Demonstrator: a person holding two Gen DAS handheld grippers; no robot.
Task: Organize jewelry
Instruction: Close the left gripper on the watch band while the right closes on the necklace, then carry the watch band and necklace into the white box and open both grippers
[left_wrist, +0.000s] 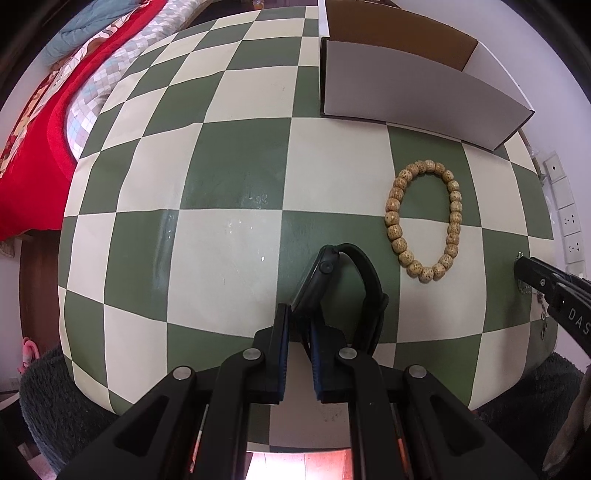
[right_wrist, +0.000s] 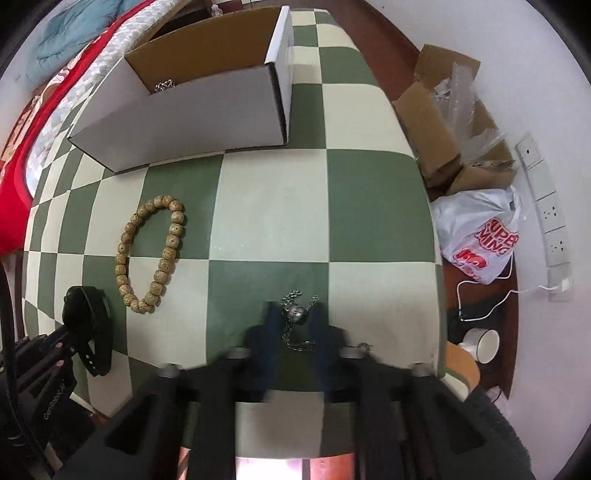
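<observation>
My left gripper is shut on a black smartwatch and holds it on edge by its case, with the strap looping to the right. The watch also shows in the right wrist view. A tan wooden bead bracelet lies flat on the checkered table; it also shows in the right wrist view. My right gripper is open around a silver chain with a round pendant that lies on the table. An open white cardboard box stands at the back with a silver piece inside it.
The green and cream checkered table ends close on the right. Beyond that edge are brown cardboard boxes, a white plastic bag, a white cup and wall sockets. A red quilt lies to the left.
</observation>
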